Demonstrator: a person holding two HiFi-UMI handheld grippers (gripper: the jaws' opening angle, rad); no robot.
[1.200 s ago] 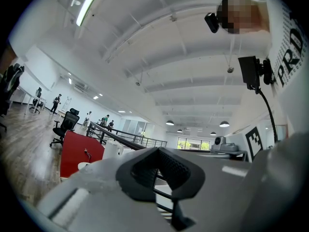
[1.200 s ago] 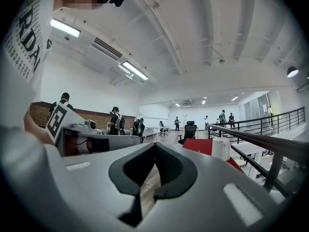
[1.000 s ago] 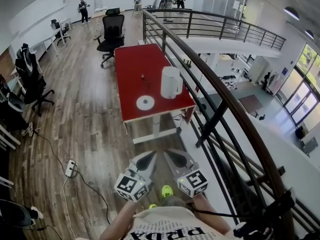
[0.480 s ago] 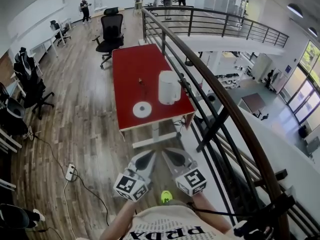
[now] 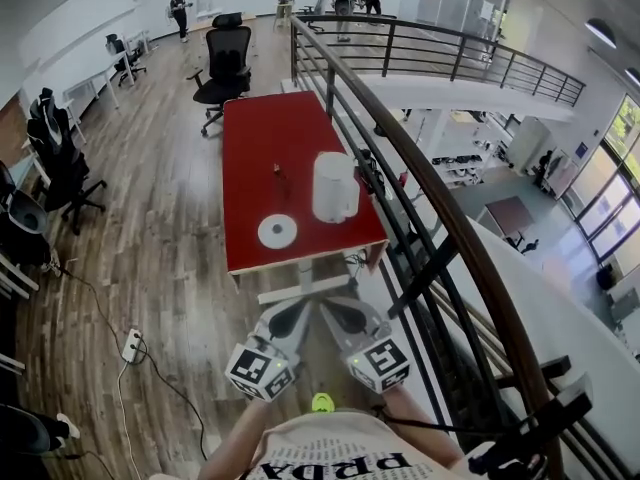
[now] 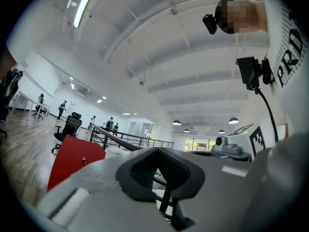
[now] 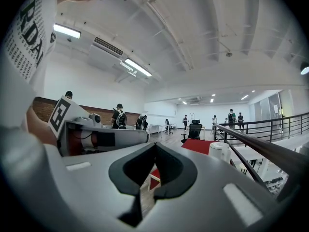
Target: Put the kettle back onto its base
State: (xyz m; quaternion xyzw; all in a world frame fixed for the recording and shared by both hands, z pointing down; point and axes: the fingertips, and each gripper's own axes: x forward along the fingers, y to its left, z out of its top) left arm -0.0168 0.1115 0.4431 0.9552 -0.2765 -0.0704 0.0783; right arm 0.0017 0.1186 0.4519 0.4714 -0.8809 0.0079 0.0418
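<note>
Nothing is done yet: the white plastic kettle (image 5: 334,186) stands off its round white base (image 5: 277,232), well ahead of the left gripper (image 5: 293,313) and right gripper (image 5: 336,310), both clenched empty.

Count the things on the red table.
3: the white kettle at the right edge, the round base to its left and nearer the camera, a small dark object just beyond the base. None seems hidden.

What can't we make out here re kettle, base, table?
- Small dark item on red table: head view, too small to identify.
- Kettle: absent from left gripper view, hidden behind left gripper body.
- Base connector: head view, too small.
</note>
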